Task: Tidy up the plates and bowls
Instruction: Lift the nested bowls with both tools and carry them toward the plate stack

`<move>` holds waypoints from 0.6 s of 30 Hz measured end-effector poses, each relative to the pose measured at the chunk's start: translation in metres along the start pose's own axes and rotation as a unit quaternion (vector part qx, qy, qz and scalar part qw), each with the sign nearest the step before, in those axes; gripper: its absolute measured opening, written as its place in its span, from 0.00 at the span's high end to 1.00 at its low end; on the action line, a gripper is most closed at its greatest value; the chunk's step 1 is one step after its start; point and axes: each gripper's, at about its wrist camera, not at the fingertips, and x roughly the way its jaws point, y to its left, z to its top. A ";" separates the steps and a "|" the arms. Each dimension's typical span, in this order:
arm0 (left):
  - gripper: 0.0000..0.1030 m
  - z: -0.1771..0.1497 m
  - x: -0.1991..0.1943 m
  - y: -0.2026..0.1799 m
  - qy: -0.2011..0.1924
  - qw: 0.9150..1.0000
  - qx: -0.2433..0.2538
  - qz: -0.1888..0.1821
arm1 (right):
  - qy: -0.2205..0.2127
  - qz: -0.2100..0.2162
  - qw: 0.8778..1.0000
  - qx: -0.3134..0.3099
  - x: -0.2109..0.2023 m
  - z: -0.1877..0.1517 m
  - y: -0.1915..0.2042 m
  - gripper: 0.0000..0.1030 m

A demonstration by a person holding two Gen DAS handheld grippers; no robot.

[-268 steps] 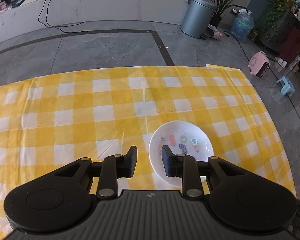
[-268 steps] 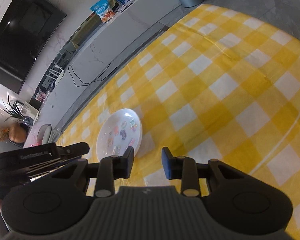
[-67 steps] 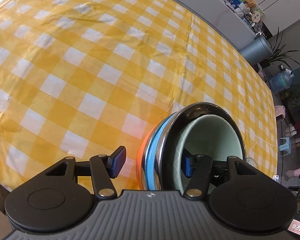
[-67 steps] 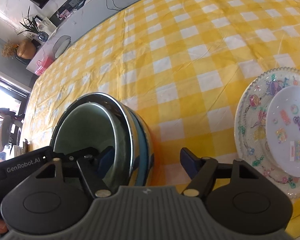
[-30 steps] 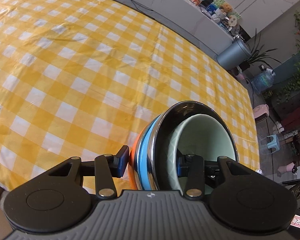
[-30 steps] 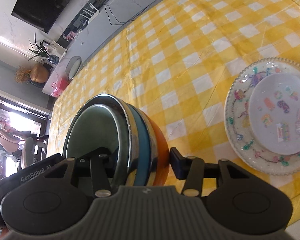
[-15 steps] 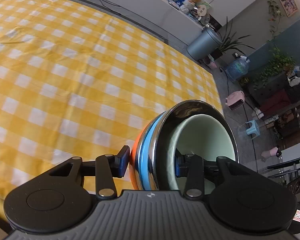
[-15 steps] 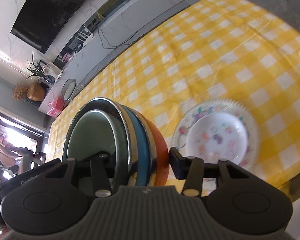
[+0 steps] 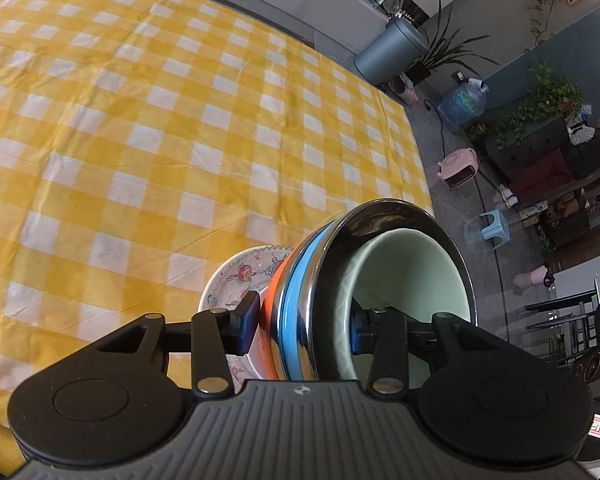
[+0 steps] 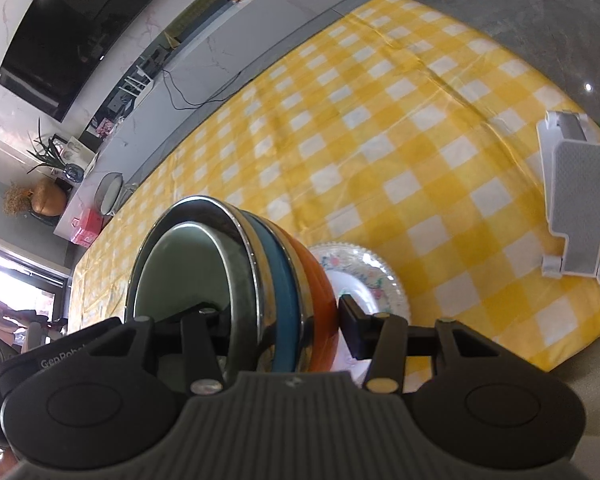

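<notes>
A table under a yellow-and-white checked cloth (image 9: 140,128) fills most of both views, with grey floor beyond its far edge. On the floor to the right in the left wrist view stand a grey round bin (image 9: 392,56), a blue water bottle (image 9: 462,104), a pink heater (image 9: 458,168) and a small blue stool (image 9: 494,226). In the right wrist view a white and grey folding stand (image 10: 576,200) sits on the cloth at the right, well apart from the dishes, and a black television (image 10: 72,28) hangs on the far wall. A round white plate with a coloured floral rim (image 9: 240,276) lies on the cloth at the near edge, partly hidden by the nested stack of bowls (image 9: 380,272), which is tipped on its side just above it: orange outermost, then blue, then shiny steel, with a pale green bowl innermost. Both grippers point steeply down toward the table, one on each side of the stack. The left gripper (image 9: 302,326) is clamped on the stack's rim wall, its left pad on the orange outside and its right inside the green bowl. The right gripper (image 10: 276,328) grips the opposite rim likewise, jaws partly apart, right pad pressed on the orange wall.
</notes>
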 end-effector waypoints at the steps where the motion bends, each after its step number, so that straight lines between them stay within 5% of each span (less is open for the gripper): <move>1: 0.55 0.000 0.004 0.000 0.003 1.000 -0.001 0.001 | 0.003 -0.001 1.000 0.006 0.003 0.001 -0.004 0.54; 18: 0.55 -0.005 0.024 0.003 0.016 1.000 0.005 0.021 | 0.026 0.005 0.999 0.025 0.029 0.001 -0.031 0.54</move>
